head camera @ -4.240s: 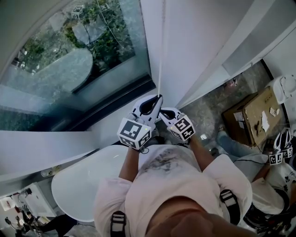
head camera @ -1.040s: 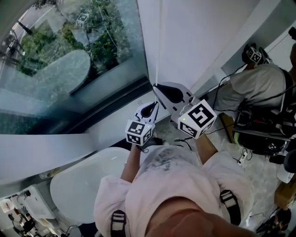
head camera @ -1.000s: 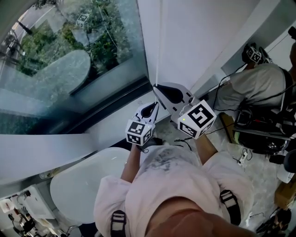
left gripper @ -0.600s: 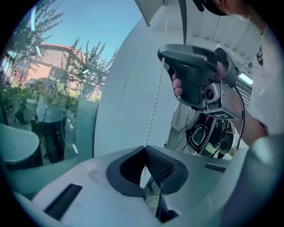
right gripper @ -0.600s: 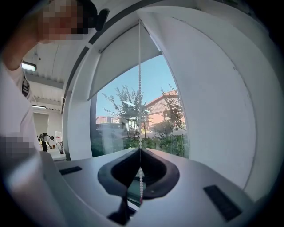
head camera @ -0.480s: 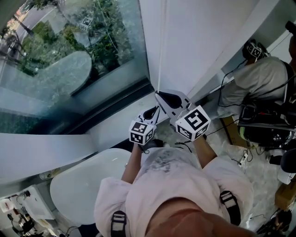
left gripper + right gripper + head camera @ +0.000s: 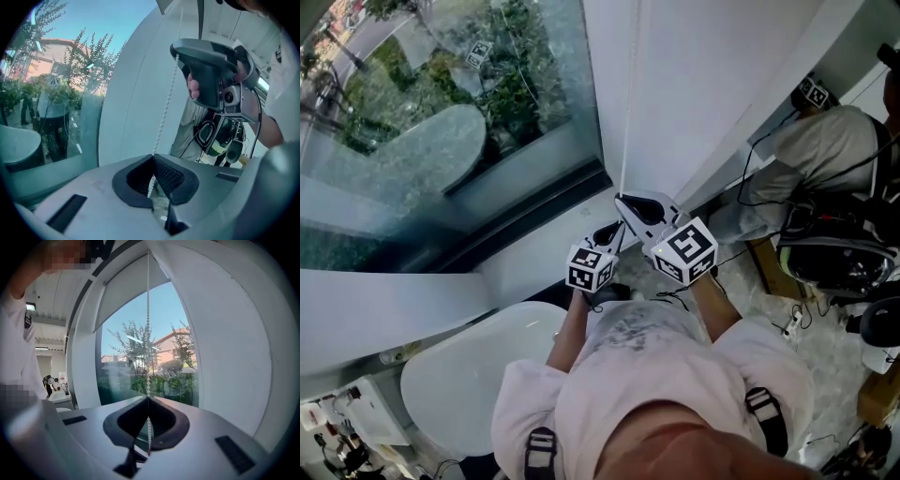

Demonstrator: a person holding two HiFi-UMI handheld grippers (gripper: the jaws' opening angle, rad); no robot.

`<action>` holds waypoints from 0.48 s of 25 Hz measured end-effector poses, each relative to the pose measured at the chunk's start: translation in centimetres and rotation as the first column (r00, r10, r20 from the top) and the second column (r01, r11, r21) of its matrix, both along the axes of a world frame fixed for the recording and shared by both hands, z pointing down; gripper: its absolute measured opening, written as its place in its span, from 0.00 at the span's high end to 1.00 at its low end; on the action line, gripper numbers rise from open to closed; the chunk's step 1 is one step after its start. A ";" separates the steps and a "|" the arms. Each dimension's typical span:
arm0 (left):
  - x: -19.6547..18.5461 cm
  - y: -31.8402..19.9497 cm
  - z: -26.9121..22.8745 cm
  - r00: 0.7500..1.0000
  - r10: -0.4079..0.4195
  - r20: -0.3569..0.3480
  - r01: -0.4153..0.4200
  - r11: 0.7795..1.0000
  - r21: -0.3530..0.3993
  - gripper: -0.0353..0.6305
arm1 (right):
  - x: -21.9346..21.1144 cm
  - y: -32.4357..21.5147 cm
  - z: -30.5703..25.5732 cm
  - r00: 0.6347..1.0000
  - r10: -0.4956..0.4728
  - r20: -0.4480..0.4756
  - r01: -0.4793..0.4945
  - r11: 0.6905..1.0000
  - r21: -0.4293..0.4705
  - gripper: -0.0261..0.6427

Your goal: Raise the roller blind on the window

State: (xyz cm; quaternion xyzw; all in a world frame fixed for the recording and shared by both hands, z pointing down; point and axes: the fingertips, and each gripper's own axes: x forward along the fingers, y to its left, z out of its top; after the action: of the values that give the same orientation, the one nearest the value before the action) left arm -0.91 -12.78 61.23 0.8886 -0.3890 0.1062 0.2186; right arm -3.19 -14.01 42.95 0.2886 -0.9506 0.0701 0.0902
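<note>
**Both grippers clamped on the bead chain (image 7: 625, 122), one above the other**

Left gripper (image 7: 152, 158) has its jaws closed at the tips with the beads pinched between them. Right gripper (image 7: 148, 398) is shut on the same strand in the same way. From the head view we see the right one gripping higher on the chain and the left one just below it, in front of the white pillar beside the window (image 7: 487, 122). The roller blind (image 7: 126, 291) sits high in the right gripper view, with its bottom edge well up the glass (trees and a brick building show clear beneath it). We judge the raising to be well along but not finished, and we read this moment as a pulling stroke on the chain. Next, we think, one gripper must let go and take a fresh hold higher up while the other holds the strand taut. Freeing both at once could let the blind slip back.
</note>
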 end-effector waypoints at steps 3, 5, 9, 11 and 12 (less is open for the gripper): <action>0.1 0.3 0.9 1.000 0.003 0.004 -0.003 1.000 -0.017 0.93 | 0.2 0.1 1.0 1.000 0.002 -0.010 -0.002 1.000 -0.012 0.87; 0.3 0.7 1.3 1.000 0.005 0.003 -0.005 1.000 -0.020 0.93 | 0.4 0.4 1.3 1.000 0.004 -0.010 -0.004 1.000 -0.015 0.87; -0.1 1.3 1.1 1.000 -0.014 -0.008 0.013 1.000 -0.007 0.93 | 0.7 0.7 1.5 1.000 -0.002 -0.012 0.002 1.000 -0.012 0.87; -0.5 1.7 0.5 0.999 -0.023 -0.027 0.023 1.000 -0.008 0.93 | 0.8 0.7 1.4 1.000 -0.006 -0.008 0.006 1.000 -0.013 0.87; -0.8 1.8 0.0 0.999 -0.026 -0.039 0.026 1.000 -0.004 0.93 | 0.8 0.7 1.4 1.000 -0.007 -0.005 0.007 1.000 -0.014 0.87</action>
State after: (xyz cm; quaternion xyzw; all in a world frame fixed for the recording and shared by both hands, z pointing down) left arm -1.71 -10.99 61.23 0.8849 -0.3962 0.0867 0.2290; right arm -2.38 -13.35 44.31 0.2848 -0.9509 0.0756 0.0950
